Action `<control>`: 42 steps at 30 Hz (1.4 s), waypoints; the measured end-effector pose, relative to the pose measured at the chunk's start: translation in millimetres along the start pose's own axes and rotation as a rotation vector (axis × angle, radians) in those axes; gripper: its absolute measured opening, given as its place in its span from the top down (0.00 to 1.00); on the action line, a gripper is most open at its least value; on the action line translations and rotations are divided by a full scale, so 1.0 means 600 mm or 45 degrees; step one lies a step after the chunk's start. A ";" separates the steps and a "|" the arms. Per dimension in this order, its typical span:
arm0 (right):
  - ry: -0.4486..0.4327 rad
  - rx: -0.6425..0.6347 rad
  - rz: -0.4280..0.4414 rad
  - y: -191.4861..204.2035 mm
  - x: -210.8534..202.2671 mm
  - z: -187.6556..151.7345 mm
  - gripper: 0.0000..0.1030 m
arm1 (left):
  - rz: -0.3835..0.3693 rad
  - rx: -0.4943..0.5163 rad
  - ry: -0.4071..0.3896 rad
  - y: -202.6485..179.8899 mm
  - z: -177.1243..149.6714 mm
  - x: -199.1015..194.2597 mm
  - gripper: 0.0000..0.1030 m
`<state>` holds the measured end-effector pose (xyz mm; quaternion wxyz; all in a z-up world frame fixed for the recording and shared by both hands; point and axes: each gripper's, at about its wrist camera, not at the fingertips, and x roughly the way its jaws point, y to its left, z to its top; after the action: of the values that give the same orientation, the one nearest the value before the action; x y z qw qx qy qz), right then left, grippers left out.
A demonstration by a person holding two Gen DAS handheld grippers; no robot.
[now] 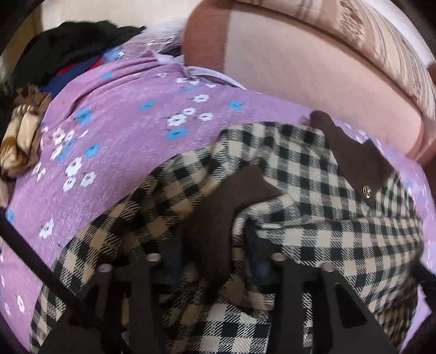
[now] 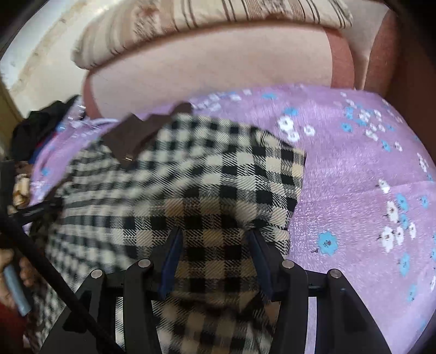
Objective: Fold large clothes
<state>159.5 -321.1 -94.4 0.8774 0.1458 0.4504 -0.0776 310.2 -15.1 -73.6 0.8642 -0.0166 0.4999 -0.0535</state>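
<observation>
A black-and-beige checked garment (image 1: 299, 168) with dark brown collar trim (image 1: 351, 152) and a small gold button lies on a purple flowered sheet (image 1: 122, 130). My left gripper (image 1: 212, 239) has its jaws apart with a brown part of the garment and checked cloth bunched between them. In the right wrist view the same garment (image 2: 212, 185) spreads in front, its brown collar (image 2: 136, 133) at the far left. My right gripper (image 2: 215, 237) has its jaws apart with checked cloth lying between the blue pads (image 2: 174, 250).
A pink sofa back (image 2: 212, 73) with a striped cushion (image 2: 207, 16) runs behind the purple sheet (image 2: 354, 168). A pile of black, red and blue clothes (image 1: 68, 46) and a brown-and-cream cloth (image 1: 19, 141) lie at the left.
</observation>
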 end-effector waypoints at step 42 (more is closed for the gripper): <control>0.306 -0.665 0.566 0.705 -0.101 -0.358 0.91 | 0.303 -0.861 -0.479 0.614 -0.294 -0.408 0.26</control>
<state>72.6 149.0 -85.1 0.8214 0.0193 0.5122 0.2504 64.7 382.0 19.1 0.8866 -0.2515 0.3210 0.2184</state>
